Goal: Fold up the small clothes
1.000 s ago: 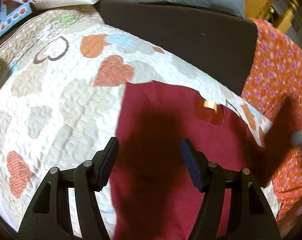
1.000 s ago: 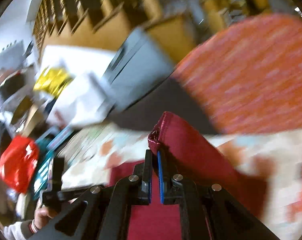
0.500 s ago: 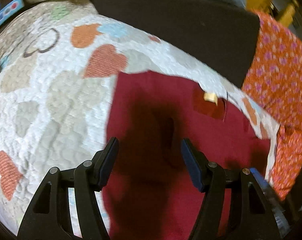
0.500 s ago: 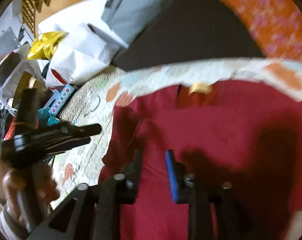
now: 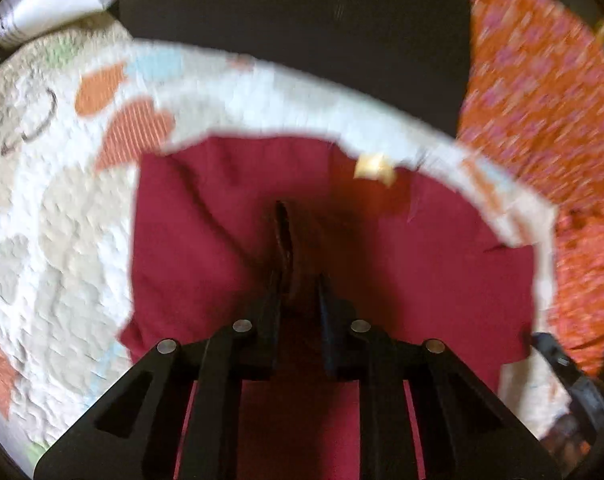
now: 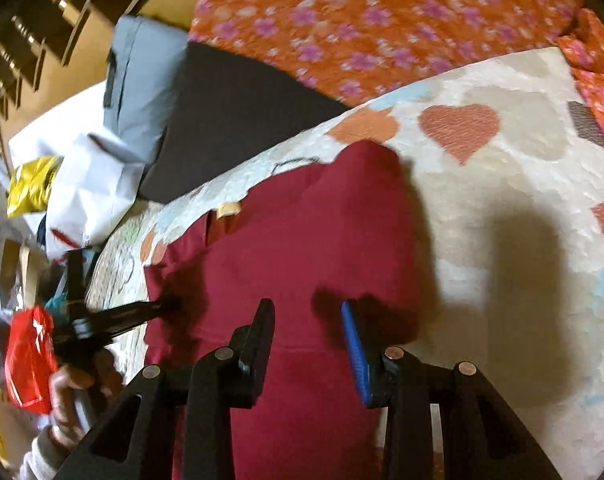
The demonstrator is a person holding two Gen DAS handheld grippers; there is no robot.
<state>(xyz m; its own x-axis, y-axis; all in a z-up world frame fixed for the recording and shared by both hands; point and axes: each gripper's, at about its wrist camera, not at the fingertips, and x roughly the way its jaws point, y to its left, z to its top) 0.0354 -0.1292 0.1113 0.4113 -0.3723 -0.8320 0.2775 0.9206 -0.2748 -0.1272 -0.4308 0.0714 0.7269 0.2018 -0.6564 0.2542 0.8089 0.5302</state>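
Flat, maroon shirt [image 6: 302, 240] collar far-side.

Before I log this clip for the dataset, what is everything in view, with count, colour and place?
Garment: one, dark red, flat on the quilt, small tan label at its far edge.
Quilt: one, cream with hearts, under the garment.
Floral cloth: orange with pink flowers, beyond and right of the quilt.
Dark cushion: one, near black, behind the quilt.
Grey pillow: one, far left.
White bag: one, far left, beside a yellow packet.
Red bag: one, left edge.
Left tongs: black, pinching a ridge of the garment.
Right tongs: black with blue pad, open above the garment.
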